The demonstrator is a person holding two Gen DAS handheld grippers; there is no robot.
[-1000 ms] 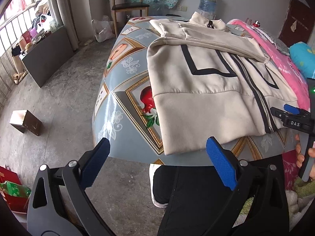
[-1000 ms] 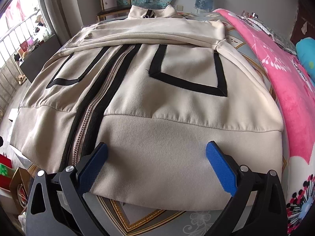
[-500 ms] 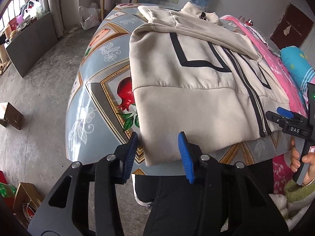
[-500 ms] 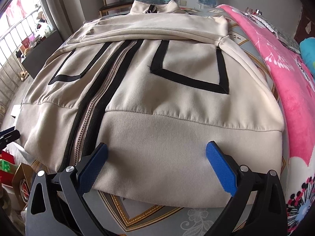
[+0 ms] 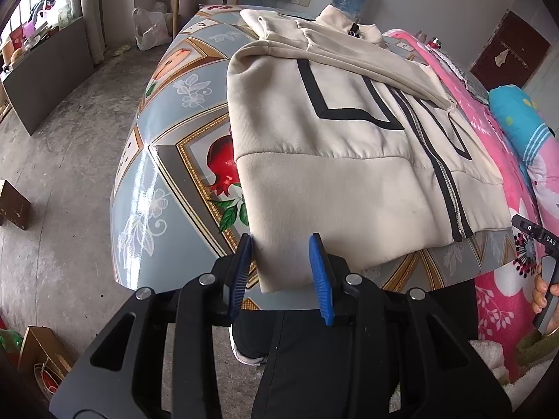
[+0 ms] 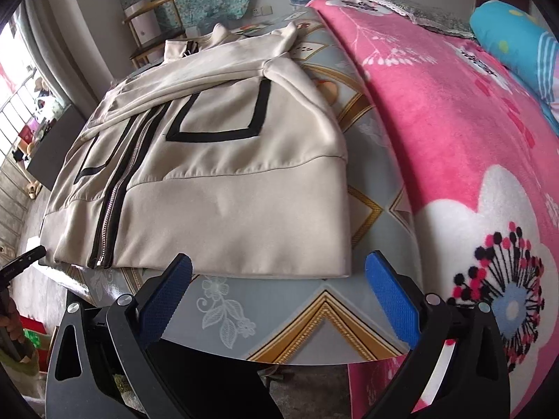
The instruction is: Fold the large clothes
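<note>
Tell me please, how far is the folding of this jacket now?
Done: the jacket lies zipped on the table, sleeves folded across the chest. In hand: the left gripper straddles the hem corner, jaws partly closed; the right gripper is open, short of the hem. Left: folding the body.

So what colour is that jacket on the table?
Cream jacket with black stripes, clearest in the right wrist view.

The jacket (image 5: pixel 335 188) is cream with black stripes outlining angular shapes on the chest and black bands flanking its zip. The tablecloth (image 5: pixel 167 188) is glossy grey-blue with gold-bordered diamonds, white flower outlines and a red pomegranate with green leaves near its left edge. Along the right edge lies a pink blanket (image 6: pixel 454 132) with white flowers dotted in black and red. Both grippers' pads (image 6: pixel 391 300) are blue on black frames.
</note>
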